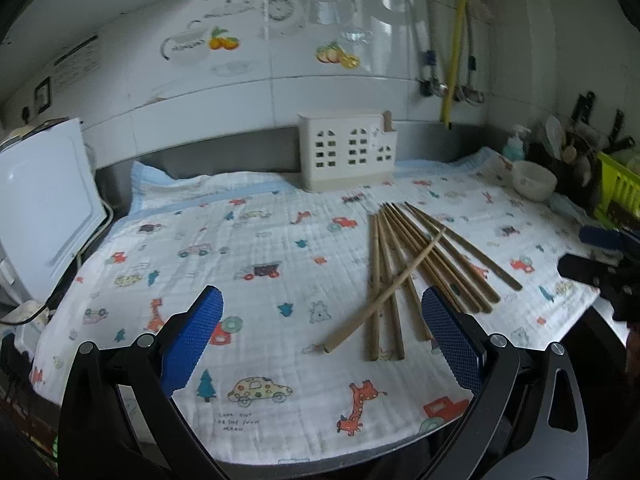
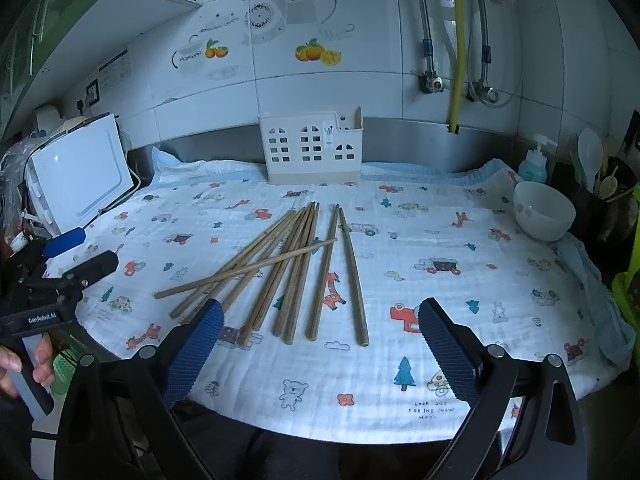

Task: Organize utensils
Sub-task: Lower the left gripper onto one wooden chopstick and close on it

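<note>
Several wooden chopsticks (image 1: pixel 416 264) lie in a loose fan on the printed cloth (image 1: pixel 256 240), one lying crosswise over the others; they also show in the right wrist view (image 2: pixel 296 264). A white house-shaped utensil holder (image 1: pixel 347 151) stands upright at the back by the wall, also in the right wrist view (image 2: pixel 312 146). My left gripper (image 1: pixel 322 328) is open and empty, above the cloth just left of the chopsticks' near ends. My right gripper (image 2: pixel 320 332) is open and empty, above the chopsticks' near ends. The left gripper shows at the left of the right wrist view (image 2: pixel 76 256).
A white bowl (image 2: pixel 544 210) sits at the cloth's right edge, with a soap bottle (image 2: pixel 534 164) and a dark utensil pot (image 2: pixel 600 196) behind it. A white appliance (image 2: pixel 80 176) stands at the left. A green rack (image 1: pixel 618 192) is at the far right.
</note>
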Demonstrator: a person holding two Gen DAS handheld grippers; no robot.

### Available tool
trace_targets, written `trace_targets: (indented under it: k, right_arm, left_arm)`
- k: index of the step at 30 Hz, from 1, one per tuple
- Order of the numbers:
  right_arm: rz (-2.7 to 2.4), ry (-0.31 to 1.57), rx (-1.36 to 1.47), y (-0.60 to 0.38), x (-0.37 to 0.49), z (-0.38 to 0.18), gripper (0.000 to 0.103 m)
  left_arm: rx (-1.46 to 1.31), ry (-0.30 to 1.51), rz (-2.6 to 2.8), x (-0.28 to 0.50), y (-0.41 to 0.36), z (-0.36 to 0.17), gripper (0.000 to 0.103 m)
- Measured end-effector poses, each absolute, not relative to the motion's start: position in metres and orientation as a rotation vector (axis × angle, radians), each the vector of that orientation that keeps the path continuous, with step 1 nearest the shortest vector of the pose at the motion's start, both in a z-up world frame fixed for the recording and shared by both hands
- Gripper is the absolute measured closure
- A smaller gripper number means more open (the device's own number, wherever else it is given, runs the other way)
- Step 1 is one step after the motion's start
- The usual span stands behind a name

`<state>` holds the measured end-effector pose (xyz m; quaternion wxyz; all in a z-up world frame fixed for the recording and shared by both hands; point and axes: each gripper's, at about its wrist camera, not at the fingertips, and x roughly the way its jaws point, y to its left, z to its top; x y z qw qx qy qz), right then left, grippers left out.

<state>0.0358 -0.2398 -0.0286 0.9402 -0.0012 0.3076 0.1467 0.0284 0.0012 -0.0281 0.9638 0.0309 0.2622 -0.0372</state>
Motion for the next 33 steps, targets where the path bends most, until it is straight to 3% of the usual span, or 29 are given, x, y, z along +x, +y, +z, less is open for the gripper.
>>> trace_targets:
  k: [3,11,19,25,27,33]
  right_arm:
    - [0.305,0.645,0.003,-0.241,0.042,-0.034,0.018]
    - [0.321,0.683,0.009,-0.239,0.058,-0.047,0.018]
    - [0.315,0.712,0.012,-0.238,0.072,-0.055,0.018]
    - [0.313,0.736,0.013,-0.237,0.084,-0.064,0.021]
    - [0.325,0.753,0.021,-0.237,0.089,-0.067,0.033]
    - [0.328,0.769,0.024,-0.236,0.097,-0.073,0.033]
  left_arm:
    - [0.073,0.548,-0.133,0.035,0.0,-0.035,0.01]
    - [0.095,0.638,-0.329,0.065,0.003,-0.054,0.042]
    - [0.165,0.73,-0.404,0.092,0.004,-0.081,0.055]
    - [0.167,0.774,-0.433,0.103,0.006,-0.093,0.076]
    - [0.174,0.779,-0.44,0.105,0.004,-0.095,0.08]
    - [0.196,0.798,-0.462,0.11,0.001,-0.101,0.083]
